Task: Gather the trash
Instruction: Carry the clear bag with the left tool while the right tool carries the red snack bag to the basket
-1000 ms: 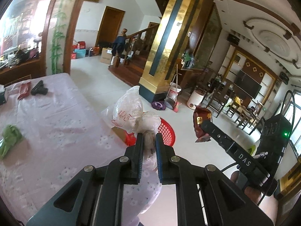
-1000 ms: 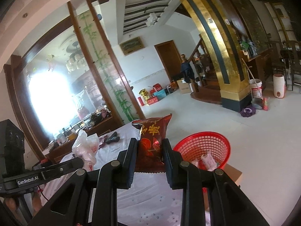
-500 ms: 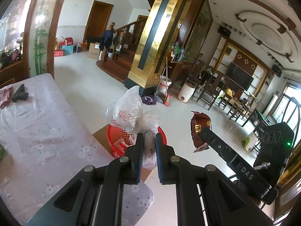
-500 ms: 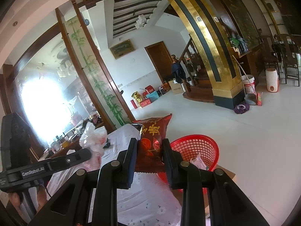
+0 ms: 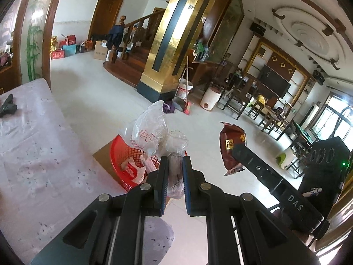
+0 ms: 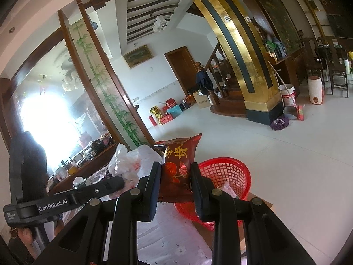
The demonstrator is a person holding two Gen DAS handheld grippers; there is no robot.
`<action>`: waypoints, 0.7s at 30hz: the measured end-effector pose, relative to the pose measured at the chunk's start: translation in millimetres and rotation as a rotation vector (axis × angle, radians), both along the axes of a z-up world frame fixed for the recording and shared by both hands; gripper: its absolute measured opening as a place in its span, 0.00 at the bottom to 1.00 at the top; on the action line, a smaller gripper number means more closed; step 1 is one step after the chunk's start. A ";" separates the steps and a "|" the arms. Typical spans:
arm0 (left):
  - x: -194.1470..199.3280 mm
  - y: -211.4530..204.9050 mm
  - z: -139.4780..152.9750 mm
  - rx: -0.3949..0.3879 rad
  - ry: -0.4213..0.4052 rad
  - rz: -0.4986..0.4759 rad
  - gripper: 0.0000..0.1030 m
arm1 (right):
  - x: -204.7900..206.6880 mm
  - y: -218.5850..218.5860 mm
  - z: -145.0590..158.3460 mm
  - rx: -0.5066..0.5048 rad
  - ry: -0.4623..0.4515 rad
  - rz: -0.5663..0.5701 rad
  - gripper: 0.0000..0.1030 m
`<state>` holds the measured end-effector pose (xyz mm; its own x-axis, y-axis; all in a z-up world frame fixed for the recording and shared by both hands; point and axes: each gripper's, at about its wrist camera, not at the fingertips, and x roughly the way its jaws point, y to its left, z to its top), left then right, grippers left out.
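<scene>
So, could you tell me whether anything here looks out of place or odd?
Little stands out. The red basket sits on a flat piece of cardboard beside the table, with some trash already inside. A black thing lies on the table; I cannot tell what it is.

On my left gripper (image 6: 119, 182) I read "GenRobot.AI" along its side, at about eight o'clock in my right view. On my right gripper (image 5: 237, 152) I read "DAS", at about four o'clock in my left view. The snack bag (image 6: 179, 161) has gold Chinese letters.
</scene>
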<state>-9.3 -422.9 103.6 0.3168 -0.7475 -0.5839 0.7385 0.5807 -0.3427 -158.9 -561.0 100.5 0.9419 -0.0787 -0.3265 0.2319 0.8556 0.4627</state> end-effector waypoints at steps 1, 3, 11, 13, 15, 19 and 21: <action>2.3 -1.3 -1.8 0.004 0.000 0.001 0.11 | 1.4 -0.5 -1.3 0.001 0.003 0.000 0.28; 4.8 -3.3 -4.4 0.004 0.008 0.001 0.11 | 4.5 -3.1 -4.3 0.005 0.012 -0.002 0.28; 7.8 -10.5 -8.9 0.012 0.008 -0.001 0.11 | 12.6 -10.0 -6.8 0.011 0.024 -0.006 0.28; 10.3 -14.8 -12.6 0.021 0.017 -0.010 0.11 | 15.5 -12.0 -7.9 0.015 0.029 -0.009 0.28; 15.4 -21.2 -18.8 0.032 0.037 -0.021 0.11 | 19.7 -16.9 -12.4 0.028 0.035 -0.008 0.28; 30.3 -35.5 -33.0 0.042 0.075 -0.043 0.11 | 34.3 -31.8 -28.8 0.081 0.068 -0.004 0.28; 39.7 -43.3 -40.1 0.062 0.074 -0.031 0.11 | 41.3 -38.2 -38.4 0.104 0.091 -0.008 0.28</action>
